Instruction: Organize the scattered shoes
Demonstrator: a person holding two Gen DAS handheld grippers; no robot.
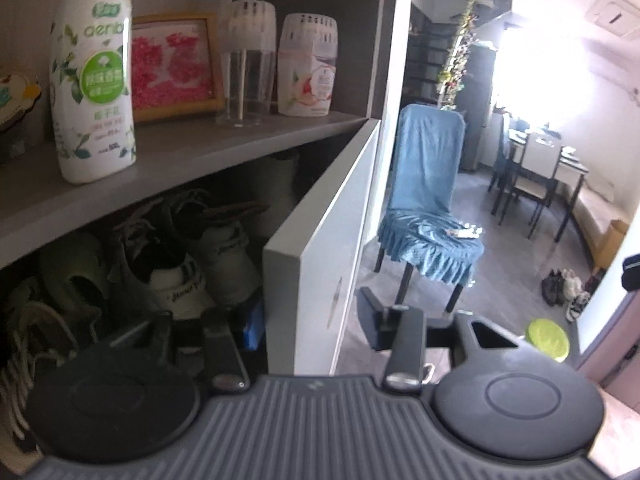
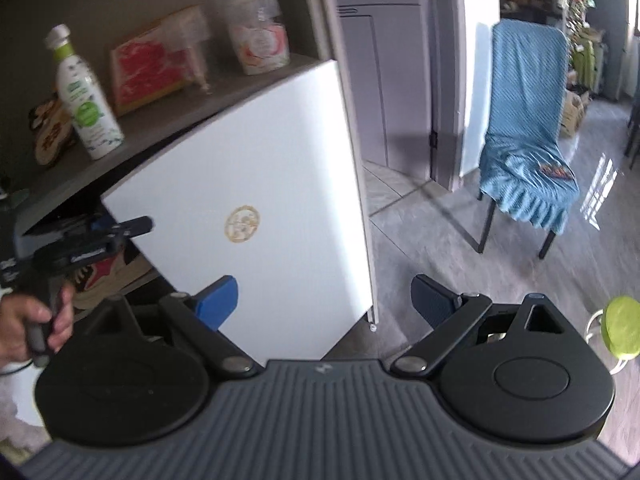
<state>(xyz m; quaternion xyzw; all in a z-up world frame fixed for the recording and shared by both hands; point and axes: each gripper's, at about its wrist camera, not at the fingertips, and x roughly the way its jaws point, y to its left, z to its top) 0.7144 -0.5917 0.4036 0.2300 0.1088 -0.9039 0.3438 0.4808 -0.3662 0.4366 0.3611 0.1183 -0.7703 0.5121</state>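
Note:
Several shoes fill the lower shelf of the shoe cabinet: white sneakers (image 1: 200,256), a pale green slipper (image 1: 76,276) and a laced shoe (image 1: 24,340). More shoes (image 1: 564,288) lie scattered on the floor by the far wall. My left gripper (image 1: 314,316) is shut on the free edge of the white cabinet door (image 1: 320,240), one finger on each face. From the right wrist view that gripper (image 2: 120,232) is seen clamped on the door (image 2: 260,200), a hand (image 2: 24,320) holding its handle. My right gripper (image 2: 326,300) stands open before the door, holding nothing.
The upper shelf carries a white-green bottle (image 1: 94,80), a framed red picture (image 1: 172,68) and two air fresheners (image 1: 306,64). A chair with a blue cover (image 1: 428,200) stands to the right on the grey floor, a green round stool (image 1: 546,336) nearer, a dining table (image 1: 560,160) far back.

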